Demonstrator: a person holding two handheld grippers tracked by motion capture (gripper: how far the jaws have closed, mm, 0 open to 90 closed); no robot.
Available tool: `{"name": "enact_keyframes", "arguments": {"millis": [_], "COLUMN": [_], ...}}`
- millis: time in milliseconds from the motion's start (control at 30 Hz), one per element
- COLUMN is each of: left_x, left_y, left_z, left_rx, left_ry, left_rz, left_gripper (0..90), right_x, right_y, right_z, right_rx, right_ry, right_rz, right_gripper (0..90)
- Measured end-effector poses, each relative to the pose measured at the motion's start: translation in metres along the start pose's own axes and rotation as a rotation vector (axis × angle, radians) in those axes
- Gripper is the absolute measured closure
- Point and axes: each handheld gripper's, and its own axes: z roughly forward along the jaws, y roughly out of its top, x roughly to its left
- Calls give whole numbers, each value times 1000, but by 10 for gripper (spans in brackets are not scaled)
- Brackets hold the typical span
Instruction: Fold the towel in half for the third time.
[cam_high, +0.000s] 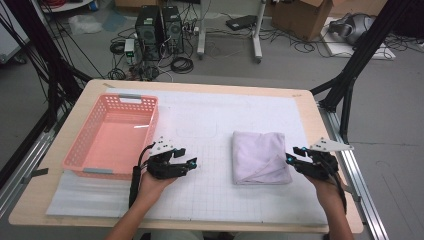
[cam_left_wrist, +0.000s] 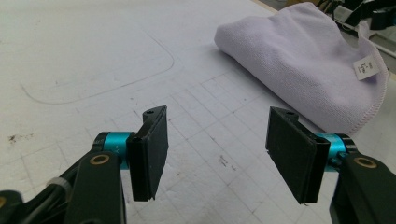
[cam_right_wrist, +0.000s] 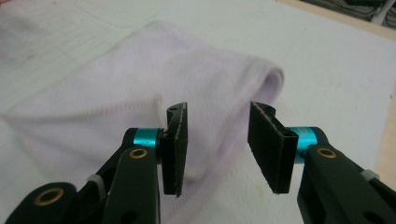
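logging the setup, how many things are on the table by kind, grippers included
folded lilac towel: 1
pink plastic basket: 1
white grid mat: 1
handheld grippers: 2, left gripper and right gripper, both open
total: 5

Light was bright and even — soft overhead, with faint shadows. The towel (cam_right_wrist: 140, 93) blurred in the right gripper view toward nine o'clock — a glare streak lay inside the basket (cam_high: 112, 132).
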Motion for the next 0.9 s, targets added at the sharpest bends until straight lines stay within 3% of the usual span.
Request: {"name": "enact_keyframes", "arguments": {"millis": [133, 233, 333, 500, 667, 700, 800, 833, 900], "left_x": [-1, -1, 0, -1, -1, -1, -1, -1, -1], "left_y": [0, 0, 0, 0, 0, 0, 0, 0, 0], "left_z": [0, 0, 0, 0, 0, 0, 0, 0, 0], "left_rx": [3, 6, 6, 6, 3, 3, 3, 2, 2], "left_ry": [-4, -2, -2, 3, 5, 4, 4, 3, 3], "left_rz": [-2, 0, -2, 0, -2, -1, -1, -2, -1], "left_gripper": [392, 392, 392, 392, 392, 392, 392, 392, 392], "right_x": [4, 4, 7, 3, -2, 0, 5, 12, 21], "right_y": [16, 15, 5, -23, -25, -18, -9, -1, 2], "right_z": [24, 34, 26, 9, -7, -10, -8, -2, 9], "right_rx": [44, 106, 113, 207, 153, 106, 76, 51, 60], "right_ry": [-33, 17, 77, 125, 98, 89, 72, 88, 131], "right_rz": [-35, -40, -63, -104, -70, -63, -69, -72, -85], "right_gripper": [568, 581, 613, 645, 637, 625, 611, 610, 613]}}
